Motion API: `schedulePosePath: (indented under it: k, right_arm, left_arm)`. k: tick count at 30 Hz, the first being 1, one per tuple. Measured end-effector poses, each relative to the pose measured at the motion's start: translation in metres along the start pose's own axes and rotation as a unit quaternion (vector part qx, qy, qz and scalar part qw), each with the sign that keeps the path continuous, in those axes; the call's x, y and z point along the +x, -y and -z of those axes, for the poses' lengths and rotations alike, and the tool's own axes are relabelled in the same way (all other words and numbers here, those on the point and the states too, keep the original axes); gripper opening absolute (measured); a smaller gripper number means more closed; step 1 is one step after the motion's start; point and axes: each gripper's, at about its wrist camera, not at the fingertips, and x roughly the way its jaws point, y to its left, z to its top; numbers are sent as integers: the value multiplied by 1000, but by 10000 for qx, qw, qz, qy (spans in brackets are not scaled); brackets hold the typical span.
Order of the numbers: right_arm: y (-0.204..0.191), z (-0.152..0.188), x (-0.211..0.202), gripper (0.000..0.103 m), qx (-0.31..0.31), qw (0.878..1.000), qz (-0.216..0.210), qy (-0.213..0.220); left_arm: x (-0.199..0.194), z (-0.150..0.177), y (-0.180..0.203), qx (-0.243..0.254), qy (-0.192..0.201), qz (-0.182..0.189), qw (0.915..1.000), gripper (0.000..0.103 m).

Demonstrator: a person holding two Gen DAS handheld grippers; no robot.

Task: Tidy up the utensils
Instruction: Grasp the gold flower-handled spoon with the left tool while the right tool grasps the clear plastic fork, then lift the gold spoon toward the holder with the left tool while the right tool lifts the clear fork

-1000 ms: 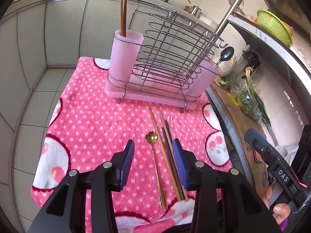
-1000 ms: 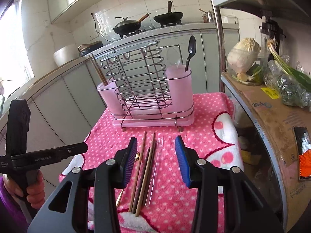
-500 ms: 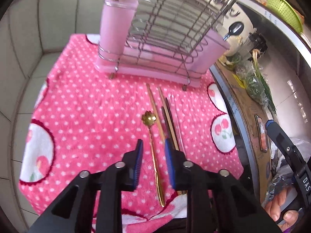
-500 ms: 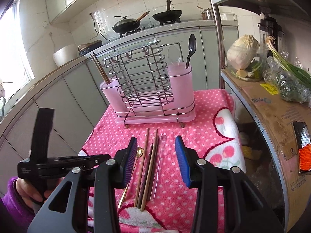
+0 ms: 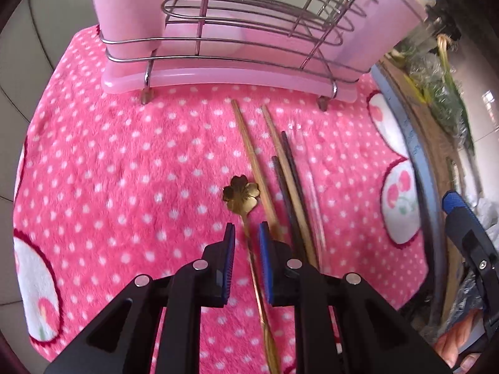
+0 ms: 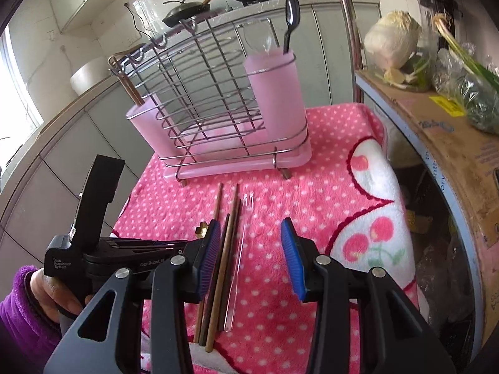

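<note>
Two blue-padded grippers working: left gripper narrowing around the thin handle of the gold flower-bowled metal spoon, lying on the pink polka-dot towel beside wooden chopsticks; right gripper hovering wide apart.

left hand-held gripper: fingers narrowly apart | right hand-held gripper: fingers spread wide

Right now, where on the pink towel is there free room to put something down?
The towel is bare left of the gold spoon, and right of the clear fork up to the cherry print. The middle is crowded with chopsticks, in front of the rack.
</note>
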Motion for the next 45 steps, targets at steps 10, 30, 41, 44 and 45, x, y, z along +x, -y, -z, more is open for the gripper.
schedulePosePath:
  k: [10,30,41,44,45]
  right_arm:
    - [15,-1,38,41,160,9988,-78,-446]
    - [2,-26,132,9,266,9836,-247,-1764]
    - [-18,-31,151,9,-172,9770,228,-2112]
    - [-23,-32,155,9,-195,9743,270,-2228]
    - [-25,-31,160,9,-169,9729,283,-2290]
  left_arm:
    - [19,-9,7,73,-135,-201,9997,11]
    - [-6,0,-69,-643,303,-242,9972,2]
    - [-4,0,-71,-587,247,-104,9979,3]
    - [-1,-3,-67,-514,177,-175,9984,3]
    - [0,-4,-65,-510,148,-191,9984,3]
